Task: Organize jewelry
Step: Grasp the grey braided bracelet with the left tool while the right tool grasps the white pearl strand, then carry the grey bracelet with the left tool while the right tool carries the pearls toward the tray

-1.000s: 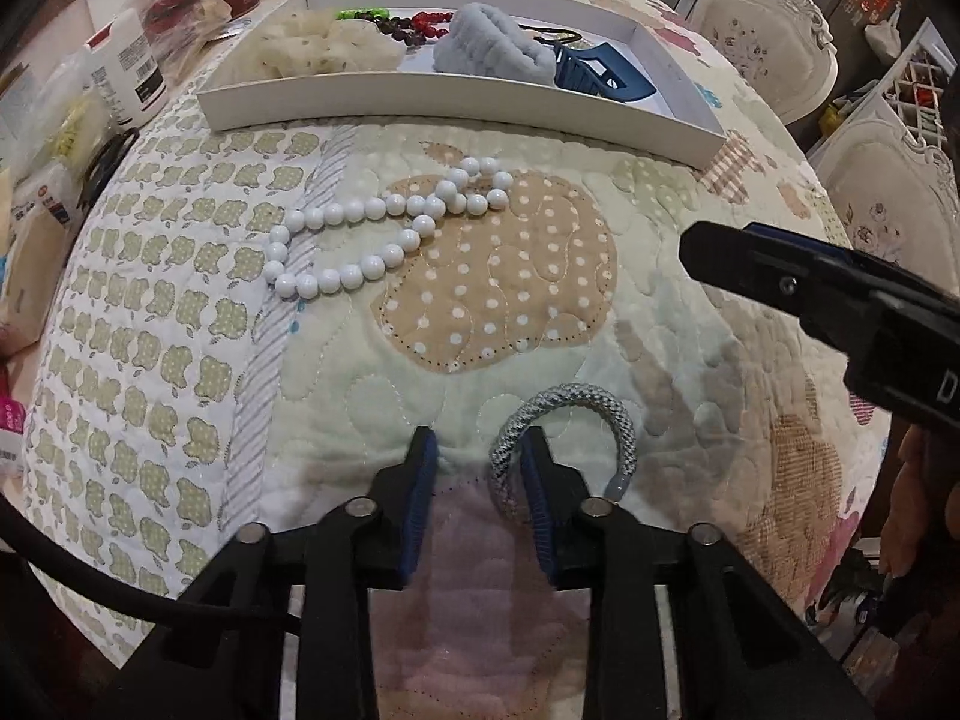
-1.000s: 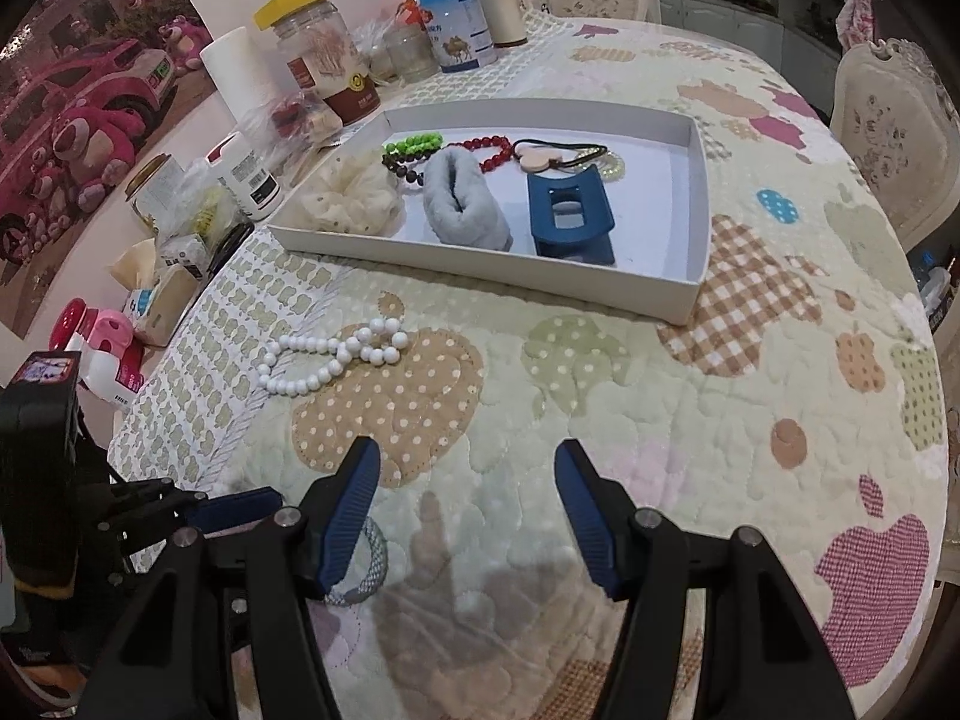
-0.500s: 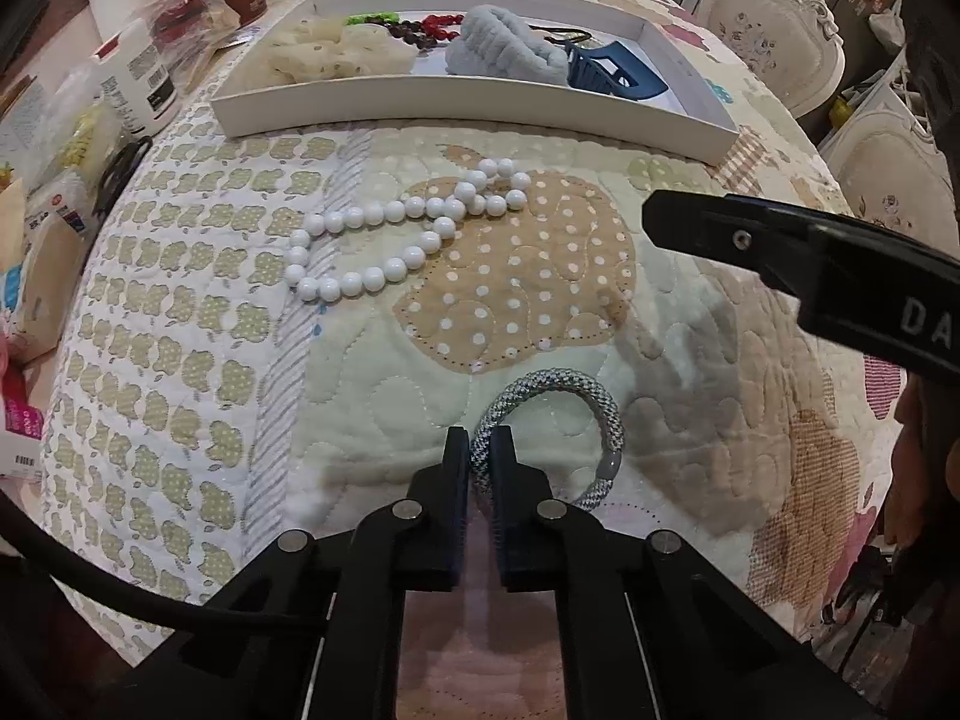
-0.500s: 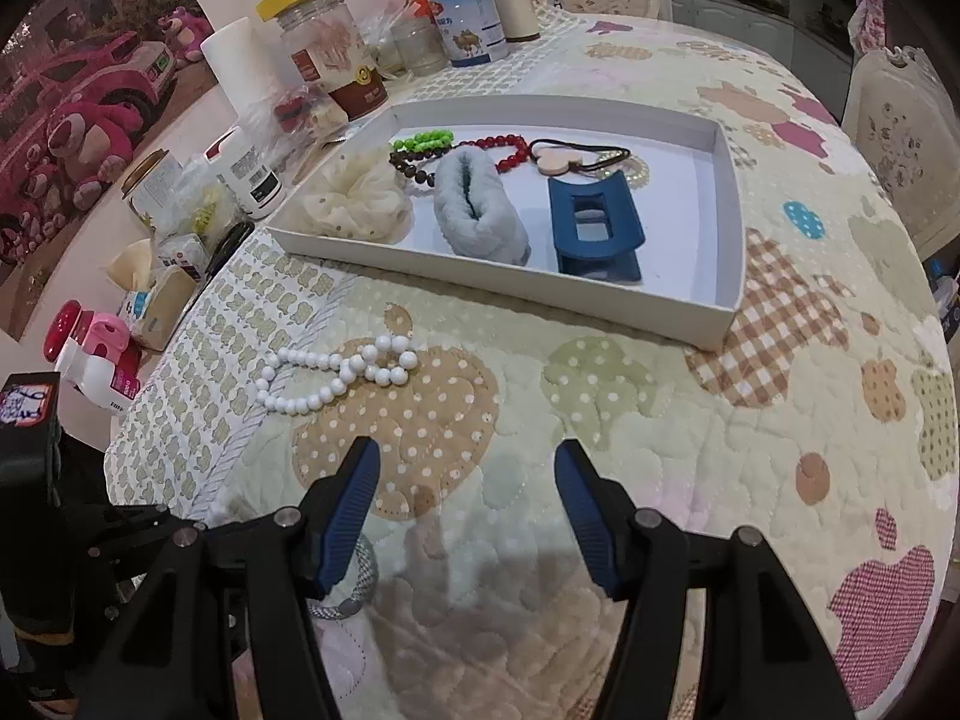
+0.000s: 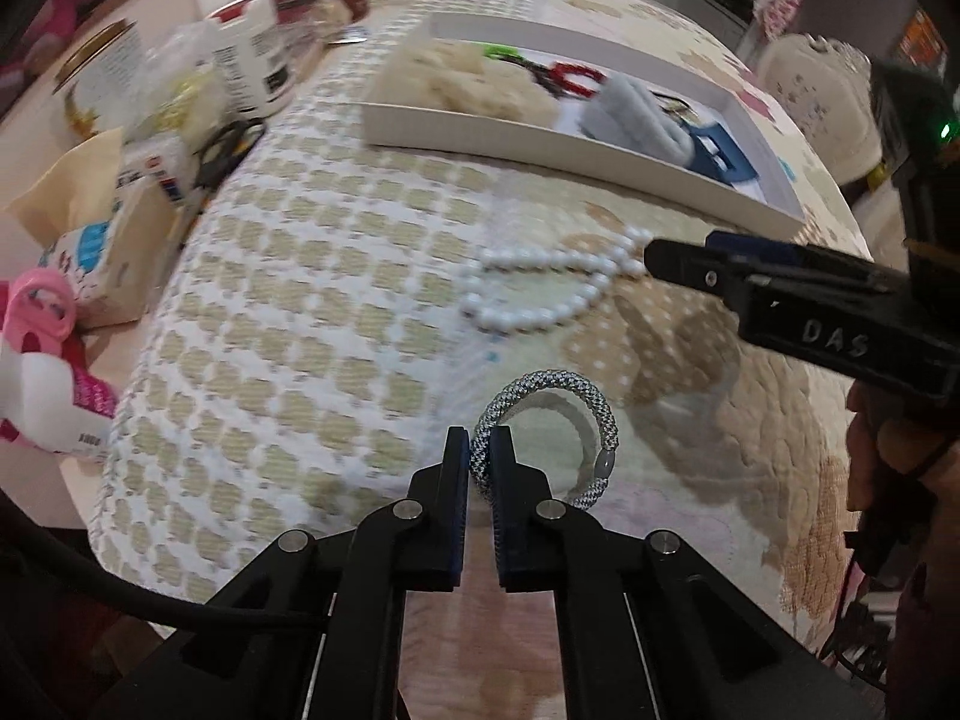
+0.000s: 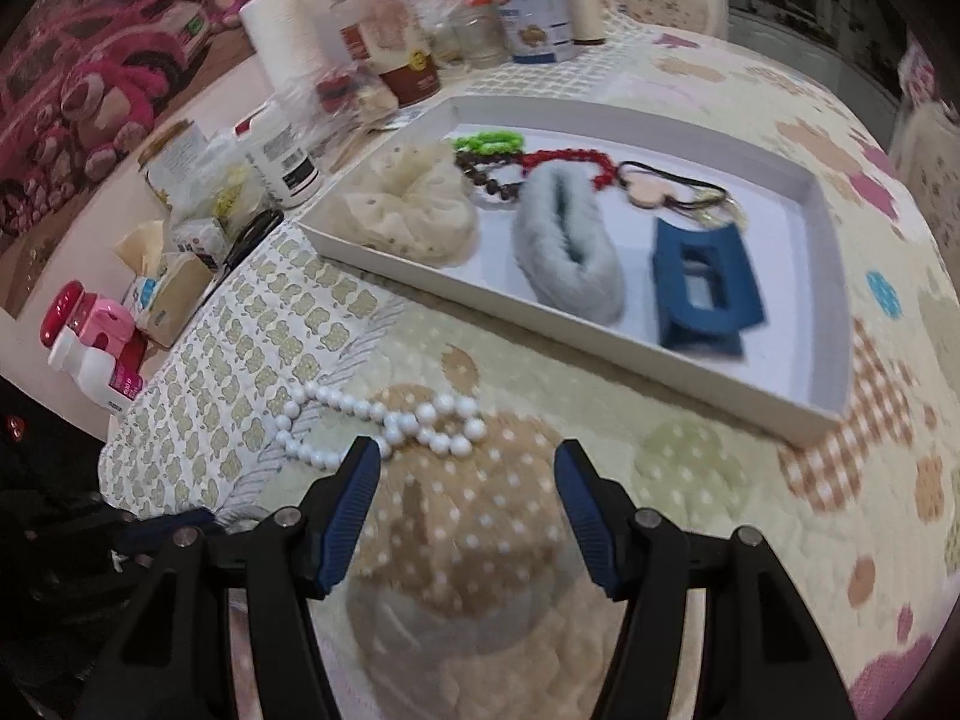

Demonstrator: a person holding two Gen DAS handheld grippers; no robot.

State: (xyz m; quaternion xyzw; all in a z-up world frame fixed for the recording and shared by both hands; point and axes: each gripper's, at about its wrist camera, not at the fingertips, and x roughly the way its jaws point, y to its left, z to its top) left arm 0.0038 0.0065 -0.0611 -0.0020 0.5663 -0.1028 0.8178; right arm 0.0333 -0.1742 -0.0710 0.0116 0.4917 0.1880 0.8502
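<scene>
My left gripper (image 5: 480, 450) is shut on a grey-and-white braided bracelet (image 5: 591, 405) and holds it just above the quilted tablecloth. A white pearl necklace (image 5: 540, 294) lies beyond it; it also shows in the right wrist view (image 6: 384, 420). My right gripper (image 6: 468, 468) is open and empty, hovering right over the near side of the necklace; it reaches in from the right in the left wrist view (image 5: 780, 294). A white tray (image 6: 600, 339) farther back holds a cream scrunchie (image 6: 414, 204), a grey fuzzy scrunchie (image 6: 564, 252), a blue hair claw (image 6: 702, 288) and bead bracelets (image 6: 528, 159).
Jars, bottles and a paper roll (image 6: 282, 30) crowd the back left of the table. A tissue pack (image 5: 108, 240) and a pink-and-white bottle (image 6: 96, 336) stand at the left edge. White chairs (image 5: 816, 96) stand beyond the table on the right.
My left gripper closed on the braided bracelet and lifted it slightly, swinging left. My right gripper moved forward and left toward the pearl necklace, staying open.
</scene>
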